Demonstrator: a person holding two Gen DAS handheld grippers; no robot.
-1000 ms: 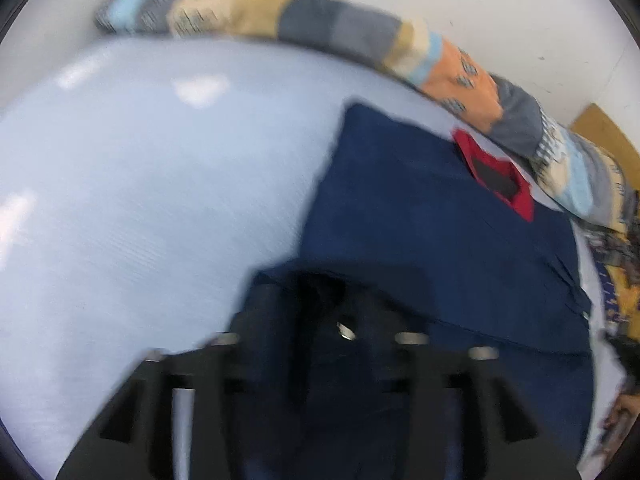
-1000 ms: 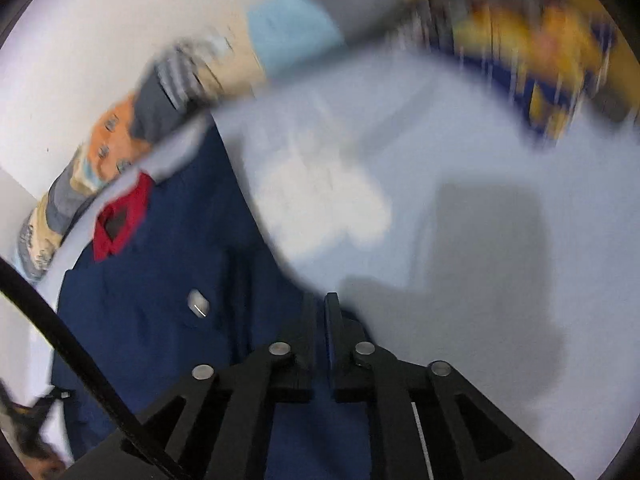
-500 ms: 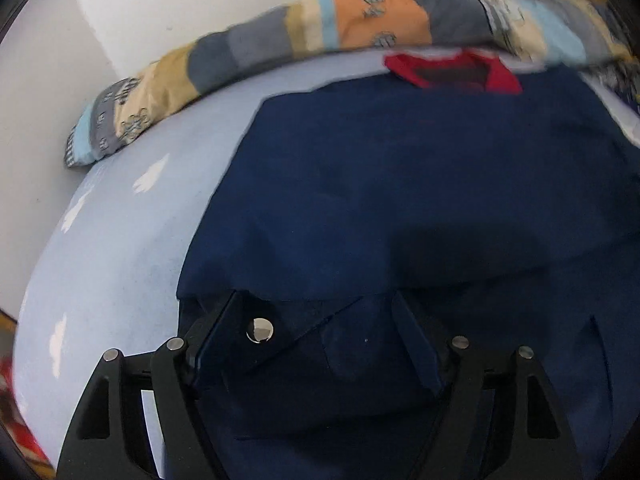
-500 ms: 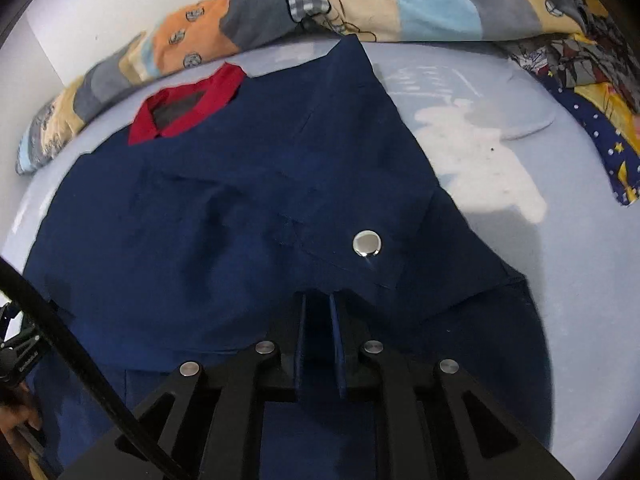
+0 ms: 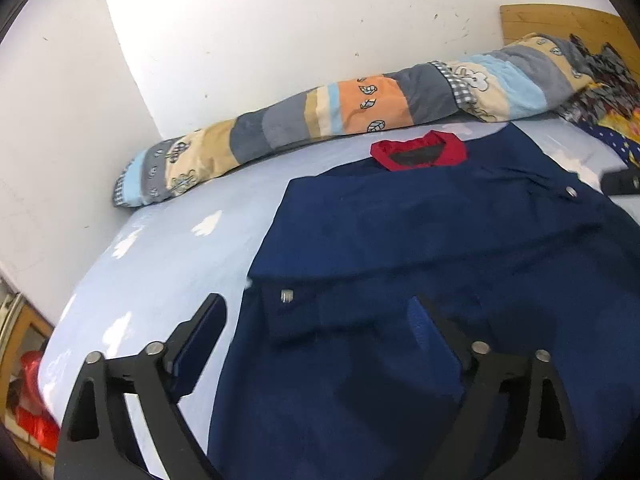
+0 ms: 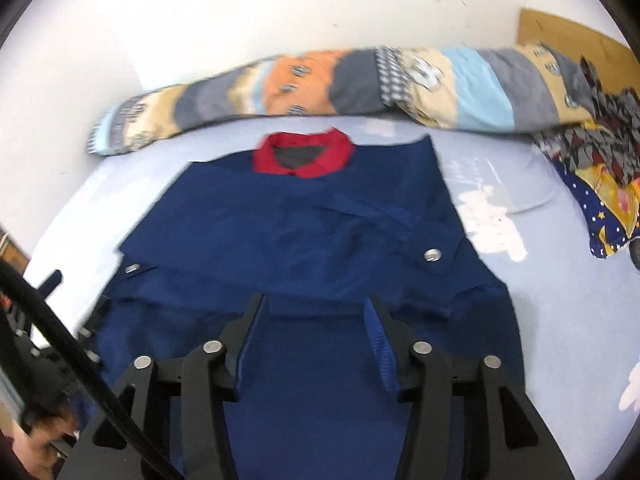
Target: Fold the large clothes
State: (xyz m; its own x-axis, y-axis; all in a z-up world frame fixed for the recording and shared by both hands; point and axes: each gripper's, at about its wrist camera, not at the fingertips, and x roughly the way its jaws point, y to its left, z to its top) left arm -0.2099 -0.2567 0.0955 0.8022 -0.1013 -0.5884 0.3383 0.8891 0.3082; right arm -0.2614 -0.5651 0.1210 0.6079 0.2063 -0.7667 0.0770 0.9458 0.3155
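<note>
Right wrist view: navy jacket (image 6: 304, 236) lies flat on the blue bed sheet (image 6: 552, 280).
Done: both sleeves folded in.
Left: fold the bottom up.
Left gripper (image 5: 320, 336): opening, nothing held.
Right gripper (image 6: 316, 332): opening, nothing held.

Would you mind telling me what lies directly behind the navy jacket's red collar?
Behind the red collar of the navy jacket, a patchwork quilt roll lies along the white wall. The light blue sheet beneath the jacket is covered.
</note>
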